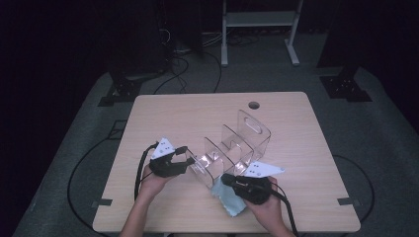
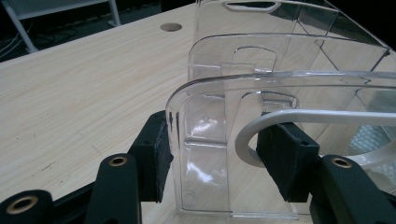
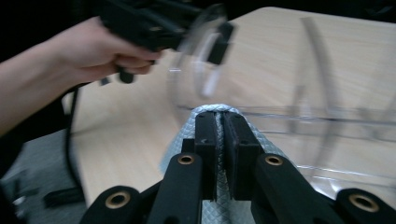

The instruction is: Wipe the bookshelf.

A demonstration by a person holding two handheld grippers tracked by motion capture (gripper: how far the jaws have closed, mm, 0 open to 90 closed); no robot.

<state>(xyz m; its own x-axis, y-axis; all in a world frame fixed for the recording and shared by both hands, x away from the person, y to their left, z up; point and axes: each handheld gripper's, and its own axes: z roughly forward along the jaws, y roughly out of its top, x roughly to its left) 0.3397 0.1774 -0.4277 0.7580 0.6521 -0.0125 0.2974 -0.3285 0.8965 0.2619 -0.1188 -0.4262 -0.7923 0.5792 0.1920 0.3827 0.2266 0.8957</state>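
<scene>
Two claws engaged: clear acrylic divided organiser steadied, pale blue quilted cloth gripped.
Left claw straddles organiser's end wall, jaws apparently touching; right claw pinches cloth; likely wiping next, needing firm bracing on wooden counter.

Clear divider rack sits mid-table, running from 7 toward 1 o'clock. Cable hole at 12 behind it. Cloth at 6, touching the rack's near end — left gripper at 9, right gripper on the cloth.
</scene>
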